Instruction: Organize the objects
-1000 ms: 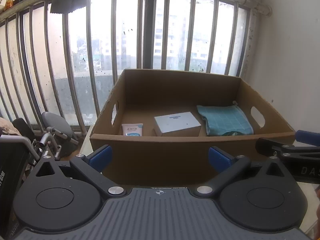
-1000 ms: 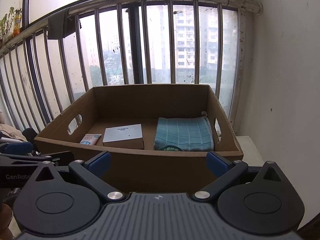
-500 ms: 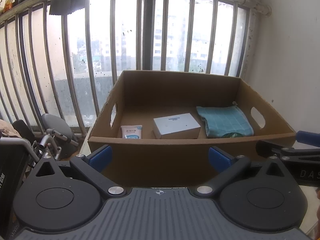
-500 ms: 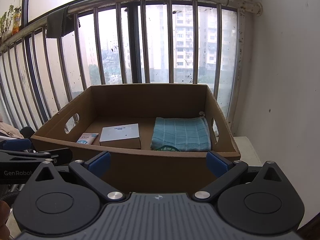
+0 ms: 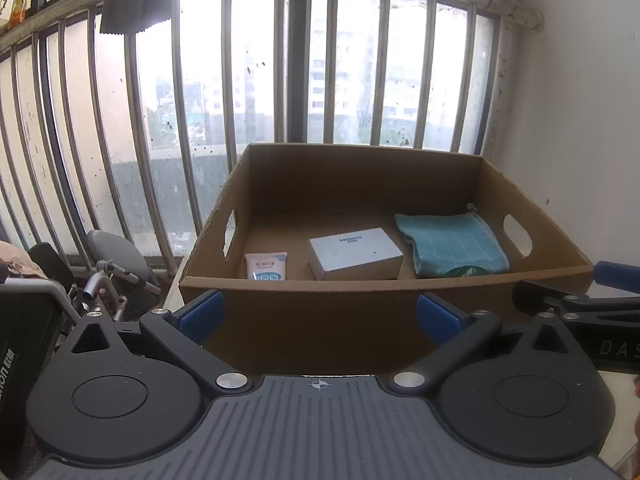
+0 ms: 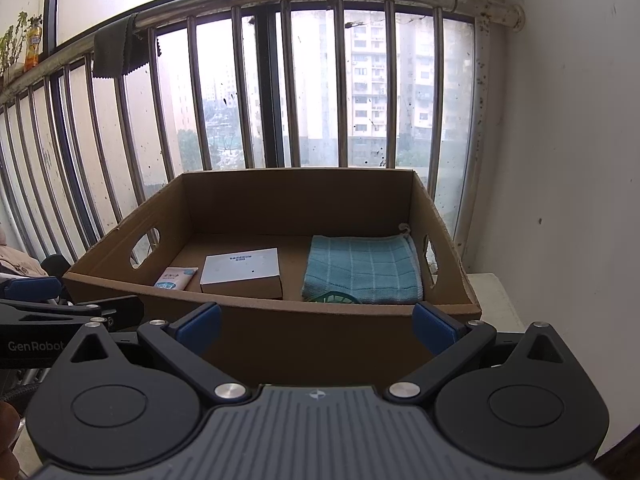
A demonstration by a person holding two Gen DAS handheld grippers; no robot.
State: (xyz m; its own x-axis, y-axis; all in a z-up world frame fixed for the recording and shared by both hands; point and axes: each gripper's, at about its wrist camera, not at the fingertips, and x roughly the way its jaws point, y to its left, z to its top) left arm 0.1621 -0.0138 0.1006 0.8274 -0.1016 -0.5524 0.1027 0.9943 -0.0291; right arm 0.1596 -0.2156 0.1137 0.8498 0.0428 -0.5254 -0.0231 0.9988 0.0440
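An open cardboard box (image 5: 360,176) (image 6: 300,200) with hand slots stands in front of both grippers, by the barred window. Inside lie a small pink-and-white tube (image 5: 265,266) (image 6: 175,278) at the left, a flat white carton (image 5: 354,252) (image 6: 242,270) in the middle and a folded teal towel (image 5: 452,246) (image 6: 362,268) at the right. A green item peeks out under the towel's near edge. My left gripper (image 5: 319,315) and right gripper (image 6: 317,326) are both open and empty, held just short of the box's front wall, side by side.
Metal window bars (image 5: 234,80) run behind the box and a white wall (image 6: 560,160) stands at the right. The box rests on a pale ledge (image 6: 492,296). A dark cloth (image 5: 128,4) hangs on the rail. A metal-framed seat (image 5: 108,276) sits at the lower left.
Both grippers have shifted only slightly in front of the box, and a bit more of its inside shows. Nothing was taken hold of or let go.
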